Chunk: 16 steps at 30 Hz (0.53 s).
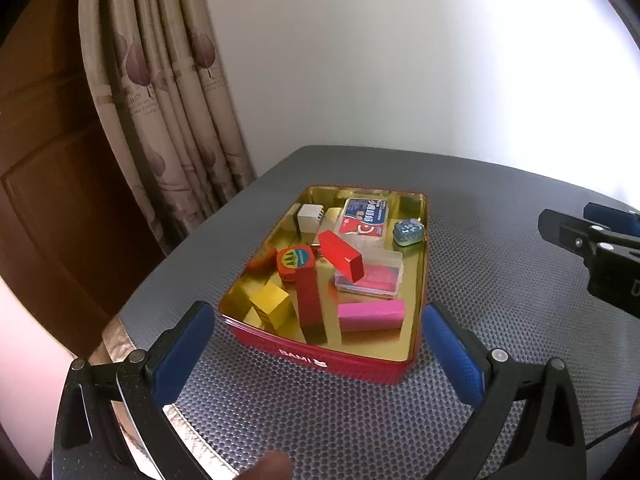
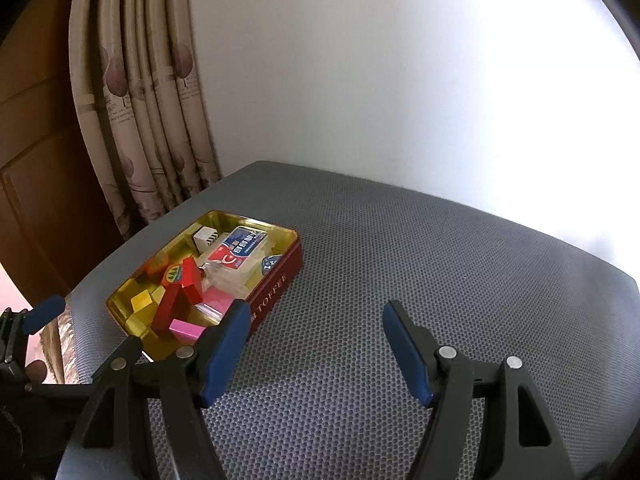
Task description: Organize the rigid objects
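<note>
Red tin [image 1: 352, 364] sits open on grey mesh mat [image 1: 480, 248], w/ blocks etc. piled inside: pink block [image 1: 370, 315] at near edge, yellow block [image 1: 274, 304] in near-left corner, red block [image 1: 340, 256] tilted on a clear box [image 1: 376, 276], white cube [image 1: 310, 218] at back. Left gripper [image 1: 318, 344] jaws wide apart, empty, straddling tin's near end. Right gripper [image 2: 314, 340] also spread, empty, over bare mat just right of tin. Curtain [image 1: 160, 100] behind.
</note>
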### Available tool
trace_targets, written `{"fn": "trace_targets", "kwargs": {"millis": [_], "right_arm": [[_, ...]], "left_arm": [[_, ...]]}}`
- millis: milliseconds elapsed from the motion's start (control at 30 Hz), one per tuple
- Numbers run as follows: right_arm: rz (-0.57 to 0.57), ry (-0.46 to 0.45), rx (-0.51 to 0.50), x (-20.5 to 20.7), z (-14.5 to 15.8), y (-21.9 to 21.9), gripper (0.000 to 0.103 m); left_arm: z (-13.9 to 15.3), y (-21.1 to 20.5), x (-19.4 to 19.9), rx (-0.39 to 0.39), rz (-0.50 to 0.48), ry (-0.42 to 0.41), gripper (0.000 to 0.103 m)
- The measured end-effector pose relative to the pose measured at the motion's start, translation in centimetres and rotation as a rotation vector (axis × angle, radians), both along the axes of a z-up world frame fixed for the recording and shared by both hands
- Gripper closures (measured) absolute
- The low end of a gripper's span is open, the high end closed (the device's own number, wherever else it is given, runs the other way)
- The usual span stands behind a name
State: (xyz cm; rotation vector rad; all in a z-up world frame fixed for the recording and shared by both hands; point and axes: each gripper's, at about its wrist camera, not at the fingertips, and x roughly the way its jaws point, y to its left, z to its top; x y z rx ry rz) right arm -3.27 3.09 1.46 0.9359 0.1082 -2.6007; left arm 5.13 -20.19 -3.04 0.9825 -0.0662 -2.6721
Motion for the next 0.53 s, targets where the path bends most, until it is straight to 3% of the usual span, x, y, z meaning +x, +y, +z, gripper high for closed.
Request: {"fn": "trace_targets", "kwargs": {"millis": [233, 533], "right_arm": [[0.013, 0.016, -0.003, 0.6, 0.5, 0.4, 0.032], [0.011, 0.014, -0.007, 0.4, 0.5, 1.0, 0.032]], "left_arm": [[-0.7, -1.4, -0.5, 0.106, 0.009, -0.027, 0.0], [-1.1, -2.0, -0.3, 0.079, 0.06, -0.023, 0.0]]}}
